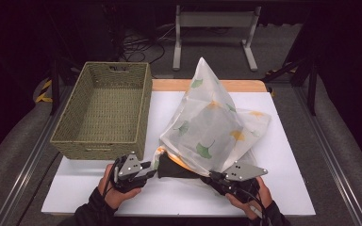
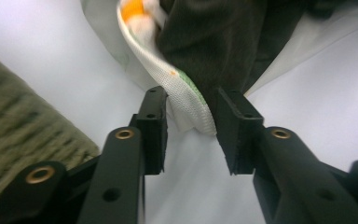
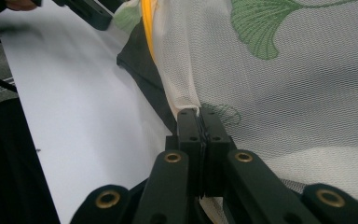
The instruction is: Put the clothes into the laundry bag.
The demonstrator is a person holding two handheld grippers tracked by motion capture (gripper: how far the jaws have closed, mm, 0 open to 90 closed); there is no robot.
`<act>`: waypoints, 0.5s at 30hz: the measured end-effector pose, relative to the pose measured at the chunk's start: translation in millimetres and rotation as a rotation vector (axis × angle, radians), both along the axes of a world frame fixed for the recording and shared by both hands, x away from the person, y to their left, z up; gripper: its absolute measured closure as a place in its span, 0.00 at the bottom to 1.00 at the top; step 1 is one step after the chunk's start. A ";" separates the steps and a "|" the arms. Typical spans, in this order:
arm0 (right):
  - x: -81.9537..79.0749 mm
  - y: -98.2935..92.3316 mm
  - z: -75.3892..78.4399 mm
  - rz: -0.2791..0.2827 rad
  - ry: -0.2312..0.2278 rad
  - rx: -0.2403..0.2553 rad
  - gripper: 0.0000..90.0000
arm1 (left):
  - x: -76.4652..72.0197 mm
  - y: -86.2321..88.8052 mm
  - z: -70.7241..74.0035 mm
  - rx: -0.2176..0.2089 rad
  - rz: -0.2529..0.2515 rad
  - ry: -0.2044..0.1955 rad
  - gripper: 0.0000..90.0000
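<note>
Mesh bag (image 1: 212, 127) hem between left tongs (image 2: 191, 119)

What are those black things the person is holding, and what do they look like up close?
Two hand-held grippers. The left gripper and right gripper each have matt black jaws with brass-coloured pivot pins, a grey three-cornered plate on top and a trailing black cable. The person's sleeves are dark.

My right claw (image 3: 199, 114) is matt black plastic with brass-coloured rivets, and so is my left claw (image 2: 191, 119). The mesh bag (image 1: 212, 122) is fine white netting, translucent, printed with green and yellow leaves. The dark cloth (image 2: 223, 42) inside looks soft and dull. The basket (image 1: 104, 110) is rough woven fibre; the tabletop (image 1: 283, 179) is smooth matt white.
</note>
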State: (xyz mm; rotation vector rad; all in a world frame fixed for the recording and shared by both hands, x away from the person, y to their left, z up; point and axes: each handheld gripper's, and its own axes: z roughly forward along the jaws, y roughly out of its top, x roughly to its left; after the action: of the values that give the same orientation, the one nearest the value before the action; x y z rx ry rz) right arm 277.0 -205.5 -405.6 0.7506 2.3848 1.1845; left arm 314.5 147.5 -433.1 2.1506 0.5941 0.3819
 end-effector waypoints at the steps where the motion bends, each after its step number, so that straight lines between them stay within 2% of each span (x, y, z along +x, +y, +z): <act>1: 0.5 1.0 -0.1 0.000 -0.001 0.000 0.99 | -3.4 0.9 3.6 -0.004 -0.004 -0.019 0.70; 4: 2.7 4.6 0.4 -0.011 -0.005 0.003 0.99 | -10.9 0.3 11.7 -0.021 -0.026 -0.070 0.69; 5: 3.5 5.1 0.9 -0.014 -0.007 0.004 0.99 | -11.6 -3.4 13.3 -0.025 -0.062 -0.061 0.69; 7: 4.9 6.4 2.6 -0.014 -0.008 0.013 0.99 | -8.5 -13.5 10.4 0.006 -0.085 -0.044 0.65; 8: 5.1 7.1 3.1 -0.014 -0.011 0.012 0.99 | -4.2 -21.3 6.1 0.033 -0.085 -0.019 0.60; 9: 5.1 7.1 3.1 -0.014 -0.011 0.012 0.99 | -4.2 -21.3 6.1 0.033 -0.085 -0.019 0.50; 10: 5.2 7.6 3.8 -0.014 -0.011 0.015 0.99 | 2.0 -28.7 0.1 0.053 -0.070 0.019 0.50; 11: 5.1 8.2 4.3 -0.015 -0.013 0.015 0.99 | 6.4 -32.8 -3.8 0.067 -0.075 0.046 0.36; 12: 5.0 8.5 4.4 -0.014 -0.013 0.014 0.99 | 11.9 -38.1 -8.9 0.087 -0.081 0.081 0.33; 13: 5.1 8.7 4.5 -0.014 -0.013 0.012 0.99 | 17.3 -44.6 -13.9 0.105 -0.075 0.094 0.29; 14: 5.3 8.8 4.3 -0.013 -0.011 0.013 0.99 | 20.5 -49.3 -16.3 0.114 -0.082 0.099 0.31; 15: 5.8 8.6 4.1 -0.013 -0.012 0.011 0.99 | 23.1 -54.8 -16.9 0.124 -0.101 0.096 0.36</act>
State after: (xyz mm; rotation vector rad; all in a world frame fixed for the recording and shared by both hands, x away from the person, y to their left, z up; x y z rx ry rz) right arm 282.8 -196.9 -401.5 0.7594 2.3624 1.1943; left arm 337.6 92.7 -450.0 2.3179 0.5247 0.2682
